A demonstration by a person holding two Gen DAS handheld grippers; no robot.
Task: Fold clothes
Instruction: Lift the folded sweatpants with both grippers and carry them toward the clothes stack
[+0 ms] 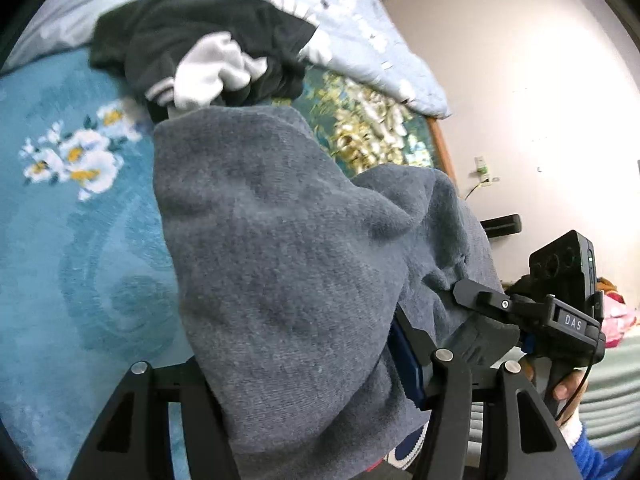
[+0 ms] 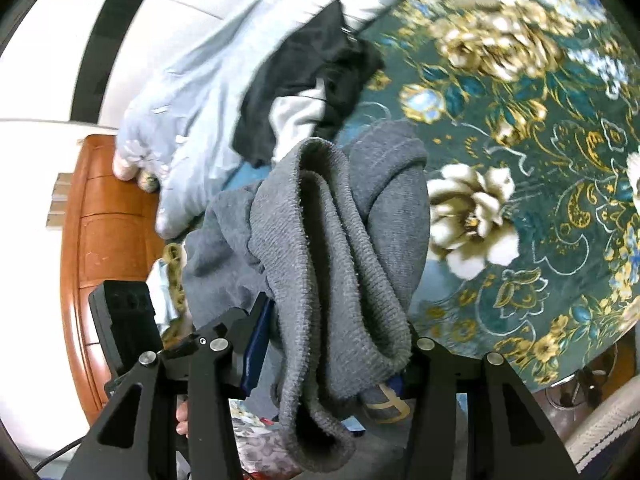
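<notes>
- Nearest, the left gripper (image 1: 304, 384) is clenched on the grey fleece garment (image 1: 280, 248), which hangs lifted above the bed between both tools.
- The right gripper (image 2: 332, 360) grips the same garment's bunched edge (image 2: 320, 240); its fingers are mostly buried in cloth.
- Judged best: draw the two grips apart to flatten the bunching before lowering.
- Lay it on the bare teal floral bedspread (image 1: 60, 240).
- Keep clear of the black-and-white garment (image 1: 200, 52) heaped farther off, by the pale blue quilt (image 1: 360, 32).

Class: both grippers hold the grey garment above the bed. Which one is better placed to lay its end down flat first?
Probably the left gripper: its side of the grey garment hangs broad and smooth. At the right gripper it is bunched into folds.
</notes>
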